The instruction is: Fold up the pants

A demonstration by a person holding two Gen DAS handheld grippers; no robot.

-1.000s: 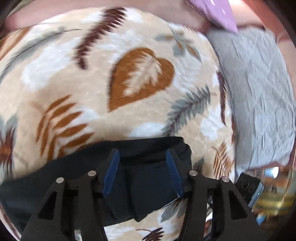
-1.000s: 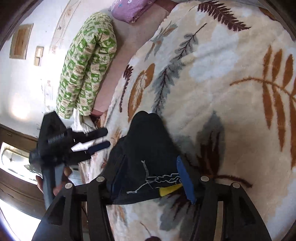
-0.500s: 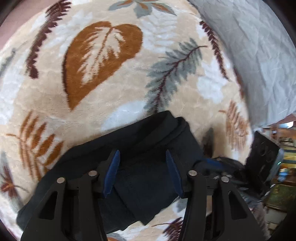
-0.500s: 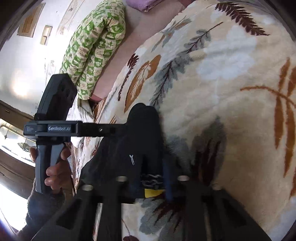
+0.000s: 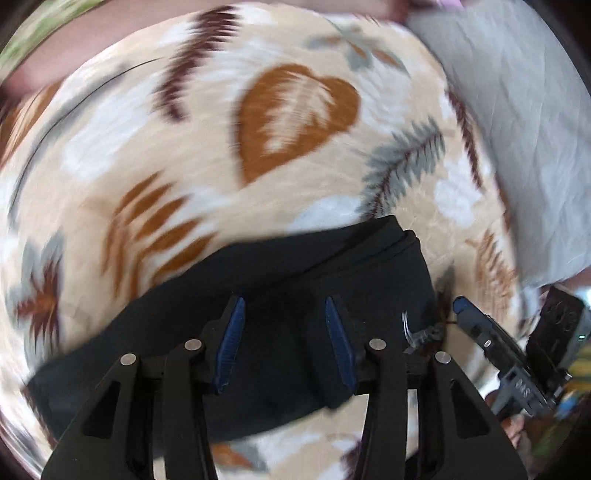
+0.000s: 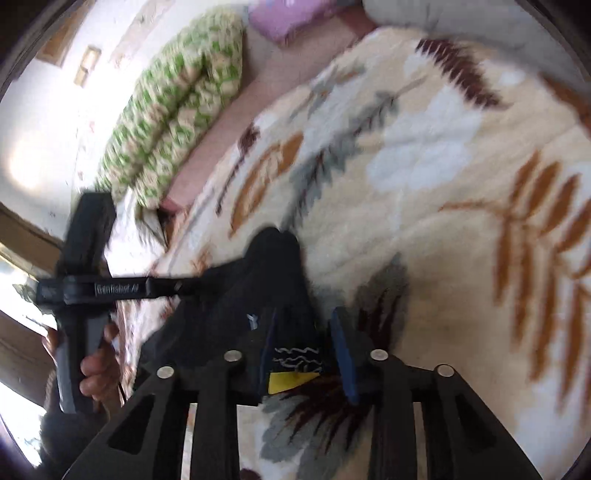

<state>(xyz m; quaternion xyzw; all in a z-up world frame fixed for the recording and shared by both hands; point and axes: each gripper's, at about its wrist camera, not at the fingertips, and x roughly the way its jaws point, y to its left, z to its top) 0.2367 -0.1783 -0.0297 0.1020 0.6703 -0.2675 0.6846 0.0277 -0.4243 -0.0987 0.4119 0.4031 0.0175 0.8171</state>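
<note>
Lying: black pants [image 5: 280,295] folded into a long band across a leaf-print blanket [image 5: 184,155]
Pants, right wrist view: the bundle [image 6: 266,288] runs away from the camera, with a white squiggle print and a yellow patch at its near end
Left gripper [image 5: 284,343]: points steeply down over the middle of the band; blue pads part-way open, straddling dark cloth; whether they press it cannot be told
Right gripper [image 6: 306,354]: at the near end of the pants; jaws have just been opening, now narrow, with the printed end between the pads and a gap visible beside the right pad
Hand [image 6: 96,365]: wraps the left gripper's handle
Beyond the blanket: green patterned bedding roll [image 6: 177,110], purple pillow [image 6: 280,22], grey quilt [image 5: 517,129]
</note>
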